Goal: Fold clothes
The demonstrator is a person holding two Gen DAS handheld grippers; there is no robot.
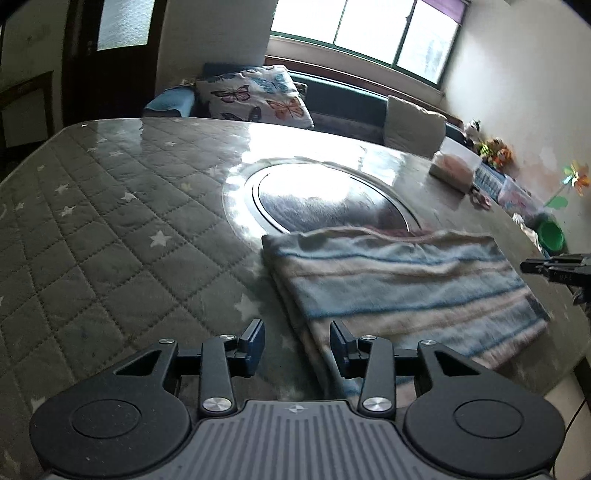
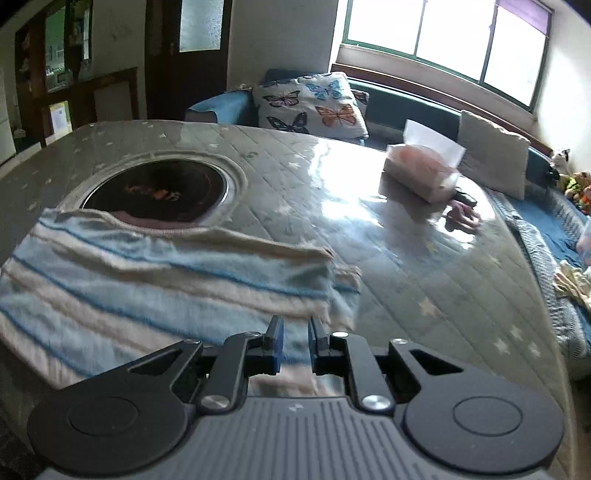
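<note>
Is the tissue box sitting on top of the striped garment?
No, the tissue box stands on the table, apart from the striped garment.

A home living room: a butterfly-print cushion [image 2: 314, 105] sits on a blue sofa [image 2: 221, 107] at 12 o'clock under a wide window [image 2: 443, 33], a dark wooden door [image 2: 184, 55] at 11 o'clock, soft toys [image 2: 572, 181] at 3 o'clock.

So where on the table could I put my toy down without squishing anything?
The big quilted stretch of the table left of the striped garment and the round inset is bare. There is also free room between the garment and the tissue box. It gets crowded around the tissue box and along the right edge.
</note>
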